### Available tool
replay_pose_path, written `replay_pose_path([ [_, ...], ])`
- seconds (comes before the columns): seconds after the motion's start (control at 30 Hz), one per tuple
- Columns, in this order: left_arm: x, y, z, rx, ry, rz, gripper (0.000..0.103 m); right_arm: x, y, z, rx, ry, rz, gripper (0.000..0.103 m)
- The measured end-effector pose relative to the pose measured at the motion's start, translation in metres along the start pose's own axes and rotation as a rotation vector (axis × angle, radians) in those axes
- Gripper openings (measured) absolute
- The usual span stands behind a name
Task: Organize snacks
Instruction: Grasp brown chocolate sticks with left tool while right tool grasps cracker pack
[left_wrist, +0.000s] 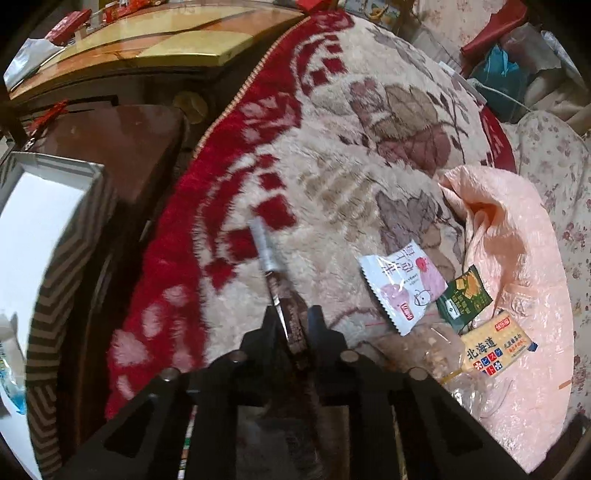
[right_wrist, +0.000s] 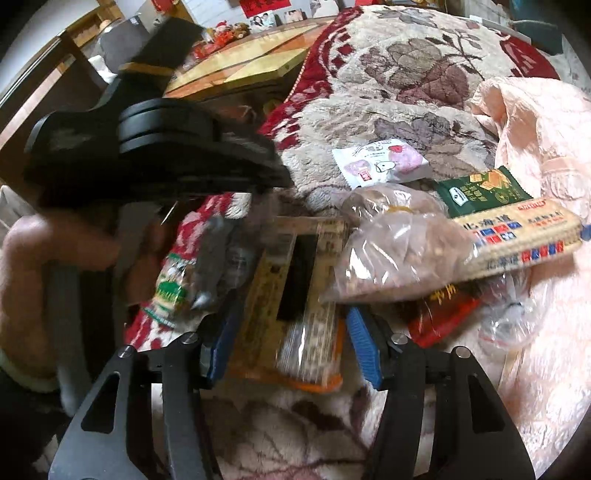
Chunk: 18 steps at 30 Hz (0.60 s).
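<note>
The left hand-held gripper (left_wrist: 291, 325) is clamped tight on a thin brown snack stick (left_wrist: 286, 310), whose crimped silver end juts out past the fingertips over the red-and-cream blanket (left_wrist: 332, 166). To its left sits a white box (left_wrist: 40, 229) with striped walls.

The right hand-held gripper (right_wrist: 288, 347) stands part-open, its blue pads (right_wrist: 364, 347) on either side of a yellow packet (right_wrist: 295, 295) that lies flat on the blanket; whether the pads touch it cannot be told.

The other snacks lie in a cluster at the edge of a pink plastic bag (right_wrist: 535, 140): a white-and-pink packet (right_wrist: 380, 158), a green packet (right_wrist: 480, 192), a long cream cracker pack (right_wrist: 517, 240) resting on a clear bag of nuts (right_wrist: 391, 254), and a red packet (right_wrist: 439, 314) beneath them. A green-and-white packet (right_wrist: 171, 291) lies left of the yellow one.
</note>
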<state>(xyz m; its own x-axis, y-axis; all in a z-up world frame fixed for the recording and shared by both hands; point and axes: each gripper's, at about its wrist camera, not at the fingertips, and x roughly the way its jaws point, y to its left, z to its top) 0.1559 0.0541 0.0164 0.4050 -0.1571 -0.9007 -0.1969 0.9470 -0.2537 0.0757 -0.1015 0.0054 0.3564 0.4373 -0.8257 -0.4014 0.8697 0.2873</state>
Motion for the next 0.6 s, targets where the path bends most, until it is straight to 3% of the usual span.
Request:
replay_pose_path([
  [0.13,-0.010,0.007,-0.001,0.006,-0.021,0.013,0.014,0.009,-0.001,0.005,0.001,0.017,-0.010,0.059],
  [0.3,-0.018,0.012,-0.004,0.009,-0.035,0.001,0.010,0.022,0.007,0.011,-0.089,0.042,-0.060,0.058],
  [0.4,-0.016,0.015,-0.007,0.009,-0.016,-0.008,0.010,0.032,0.011,0.014,-0.141,0.055,-0.098,0.054],
  [0.6,-0.010,0.022,-0.011,-0.023,0.003,-0.018,0.011,0.021,0.007,0.006,-0.149,0.056,-0.091,0.053],
])
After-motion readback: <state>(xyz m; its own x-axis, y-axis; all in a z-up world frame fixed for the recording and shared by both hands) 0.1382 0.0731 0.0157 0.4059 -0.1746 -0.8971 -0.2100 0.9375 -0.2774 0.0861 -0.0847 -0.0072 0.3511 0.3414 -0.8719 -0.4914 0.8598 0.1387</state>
